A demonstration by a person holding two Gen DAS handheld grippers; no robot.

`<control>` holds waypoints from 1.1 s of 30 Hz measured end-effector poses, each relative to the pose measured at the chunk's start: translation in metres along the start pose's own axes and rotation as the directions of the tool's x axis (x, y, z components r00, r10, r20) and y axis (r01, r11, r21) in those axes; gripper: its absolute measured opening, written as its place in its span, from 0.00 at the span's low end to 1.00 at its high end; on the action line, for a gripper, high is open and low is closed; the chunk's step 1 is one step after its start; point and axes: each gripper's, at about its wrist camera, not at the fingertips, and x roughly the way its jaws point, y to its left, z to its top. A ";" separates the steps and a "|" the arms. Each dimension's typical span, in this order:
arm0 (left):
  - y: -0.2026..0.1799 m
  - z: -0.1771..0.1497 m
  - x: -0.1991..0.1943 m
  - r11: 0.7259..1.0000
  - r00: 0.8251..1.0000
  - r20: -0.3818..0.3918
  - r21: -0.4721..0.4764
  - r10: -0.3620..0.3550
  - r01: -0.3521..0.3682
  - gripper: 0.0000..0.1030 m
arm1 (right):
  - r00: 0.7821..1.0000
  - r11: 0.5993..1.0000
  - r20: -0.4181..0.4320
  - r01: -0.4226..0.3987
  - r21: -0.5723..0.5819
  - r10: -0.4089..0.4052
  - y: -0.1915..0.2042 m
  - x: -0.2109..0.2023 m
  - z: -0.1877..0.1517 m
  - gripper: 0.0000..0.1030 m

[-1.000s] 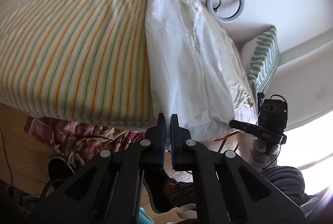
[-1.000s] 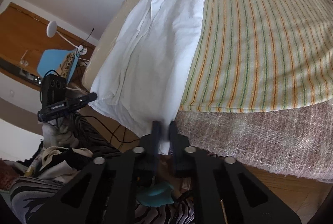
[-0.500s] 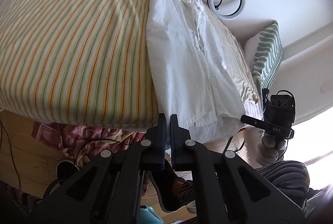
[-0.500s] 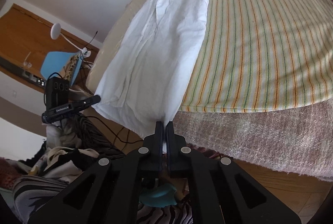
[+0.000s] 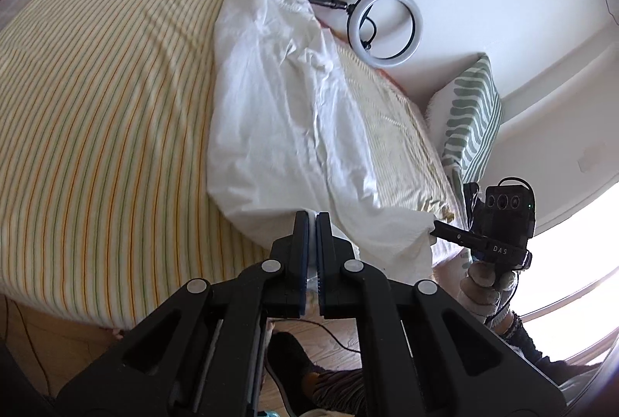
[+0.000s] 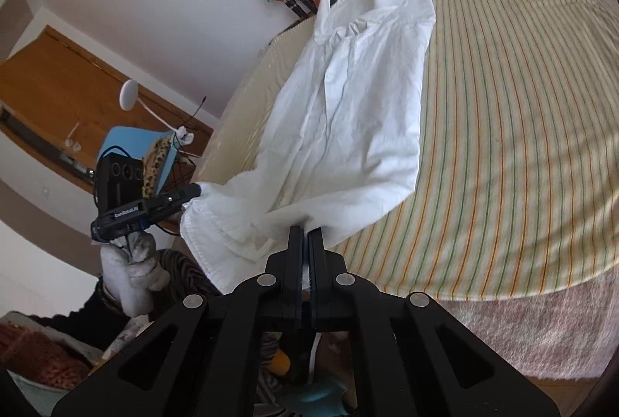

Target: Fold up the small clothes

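Observation:
A white shirt [image 5: 286,122] lies lengthwise on the striped bedspread [image 5: 96,115], its collar end toward the far wall. My left gripper [image 5: 312,216] is shut on the shirt's near hem and lifts that corner above the bed edge. My right gripper [image 6: 305,231] is shut on the other hem corner of the shirt [image 6: 348,115]. Each gripper shows in the other's view: the right gripper [image 5: 437,229] pinches the cloth at the right, and the left gripper [image 6: 195,190] pinches it at the left. The hem sags between them.
The bedspread [image 6: 522,130] covers a bed with a pinkish blanket [image 6: 541,332] hanging at its edge. A ring light [image 5: 385,24] stands by the far wall. A green patterned pillow [image 5: 470,122] leans at the right. A blue chair [image 6: 131,150] and wooden door [image 6: 58,84] are at the left.
Both grippers have risen and moved forward over the bed edge, carrying the shirt's hem up and toward the collar. The hem now hangs lifted between them.

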 end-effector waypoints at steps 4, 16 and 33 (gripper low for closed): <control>-0.005 0.024 0.005 1.000 1.000 0.027 0.026 0.013 -0.014 0.01 | 0.999 1.000 0.040 0.022 0.002 -0.022 -0.005 -0.001 0.020 0.01; 0.015 0.089 0.047 0.997 0.995 0.059 0.007 0.077 -0.077 0.01 | 0.992 0.991 0.067 0.100 0.084 -0.106 -0.048 0.019 0.084 0.01; 0.039 0.114 0.060 0.994 0.987 0.112 -0.017 0.113 -0.112 0.41 | 0.986 0.985 0.082 0.136 0.107 -0.145 -0.074 0.029 0.125 0.38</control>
